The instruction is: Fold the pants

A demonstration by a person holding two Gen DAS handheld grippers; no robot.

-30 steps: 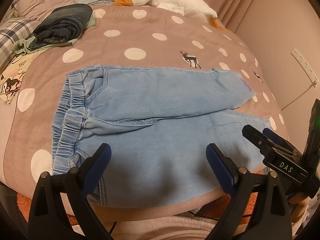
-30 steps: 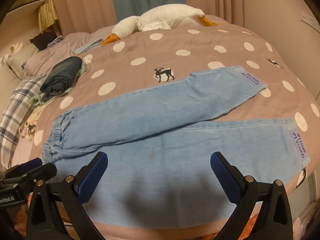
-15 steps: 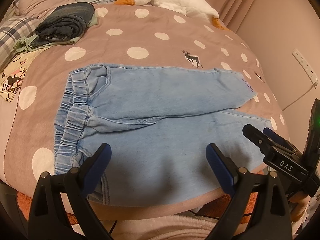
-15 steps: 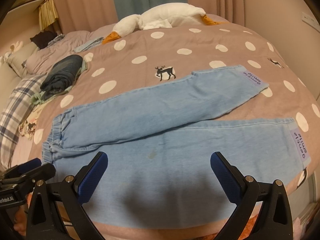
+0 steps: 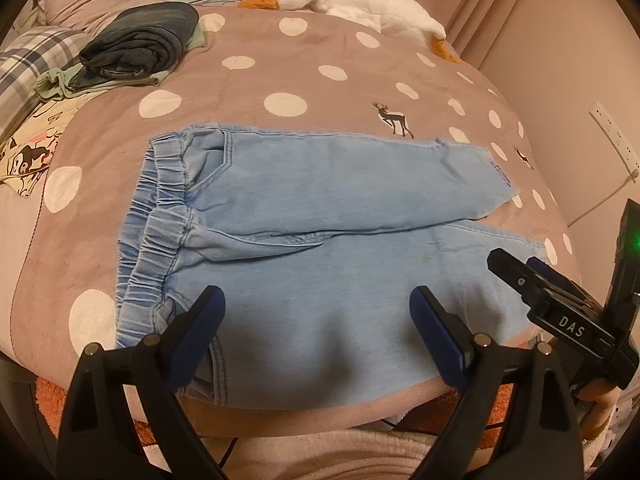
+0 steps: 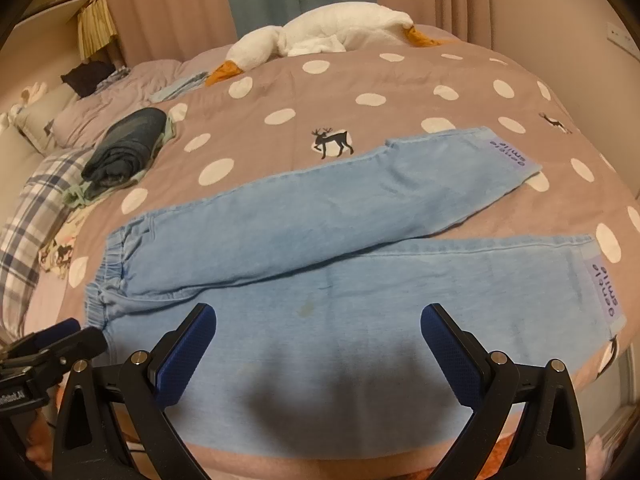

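Pants: light blue denim cloth, matt, soft-washed, with gathered elastic waistband. Cover: matt, fleecy cloth with white dots. Left gripper and right gripper: black matt plastic bodies, blue textured pads, bright metal rivets. Goose toy: white plush.

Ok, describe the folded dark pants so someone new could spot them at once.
Start at the polka-dot blanket covering the bed, then look to its far left corner near the plaid pillow. The dark pants sit bundled on green clothing, unlike the light blue pants spread flat nearby.
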